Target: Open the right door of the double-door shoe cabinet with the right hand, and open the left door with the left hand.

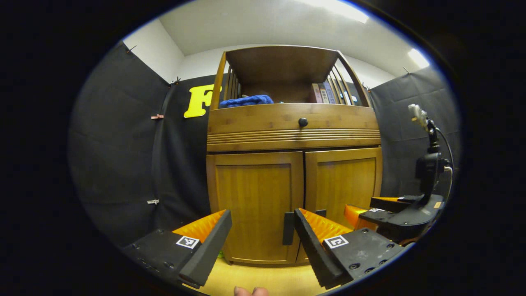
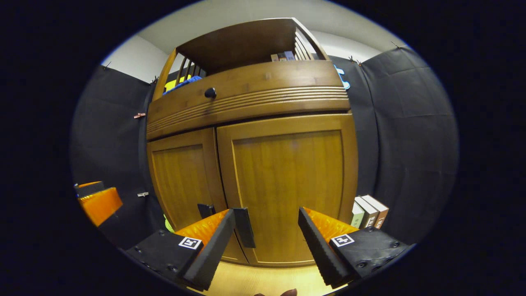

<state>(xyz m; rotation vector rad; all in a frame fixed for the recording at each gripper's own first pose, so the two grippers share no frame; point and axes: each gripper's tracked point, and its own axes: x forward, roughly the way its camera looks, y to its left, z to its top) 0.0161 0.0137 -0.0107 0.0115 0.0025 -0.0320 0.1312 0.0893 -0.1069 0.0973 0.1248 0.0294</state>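
The wooden shoe cabinet stands right in front of me with both doors closed. In the left gripper view, the left door (image 1: 254, 197) fills the middle, and its dark handle (image 1: 288, 228) sits just inside the right finger of my open left gripper (image 1: 262, 213). The right door (image 1: 343, 185) is beside it, and the other gripper (image 1: 394, 216) hovers low at the right. In the right gripper view, the right door (image 2: 287, 181) faces my open right gripper (image 2: 267, 211). Its handle (image 2: 245, 227) lies close to the left finger. The left door (image 2: 181, 176) has its own handle (image 2: 205, 210).
Above the doors runs a drawer (image 1: 294, 119) with a round knob (image 1: 303, 122). The open shelf on top holds a blue cloth (image 1: 246, 100) and books (image 1: 322, 93). More books (image 2: 367, 211) stand on the floor right of the cabinet. The floor (image 1: 267, 279) is light wood.
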